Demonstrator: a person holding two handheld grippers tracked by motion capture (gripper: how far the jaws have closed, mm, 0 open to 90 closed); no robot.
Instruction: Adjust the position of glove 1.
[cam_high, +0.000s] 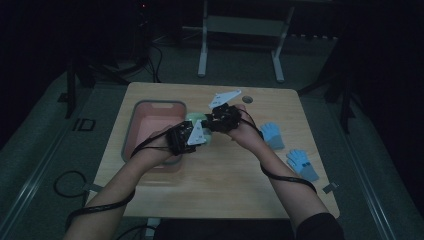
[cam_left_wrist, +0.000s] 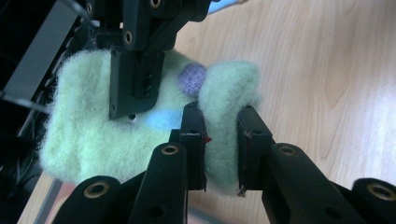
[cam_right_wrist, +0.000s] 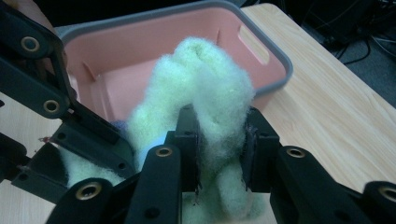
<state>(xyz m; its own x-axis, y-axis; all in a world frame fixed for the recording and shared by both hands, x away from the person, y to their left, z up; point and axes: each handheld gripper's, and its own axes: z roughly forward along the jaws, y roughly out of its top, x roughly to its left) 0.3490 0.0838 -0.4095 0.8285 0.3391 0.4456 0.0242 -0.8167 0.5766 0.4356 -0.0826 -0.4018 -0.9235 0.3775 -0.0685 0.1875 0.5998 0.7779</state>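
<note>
The left gripper (cam_left_wrist: 222, 144) was closed on a fold of the fuzzy green item (cam_left_wrist: 93, 140). The right gripper (cam_right_wrist: 222, 149) was likewise clamped on a fold of the same item. In the high view, both grippers met near the centre of the worktop (cam_high: 225, 175), with the green item between them, just beside the pink bin (cam_high: 150, 125) at the bin's 3 o'clock edge. Two blue gloves (cam_high: 272, 135) lay at the worktop's 3 o'clock side, well apart from the grippers.
</note>
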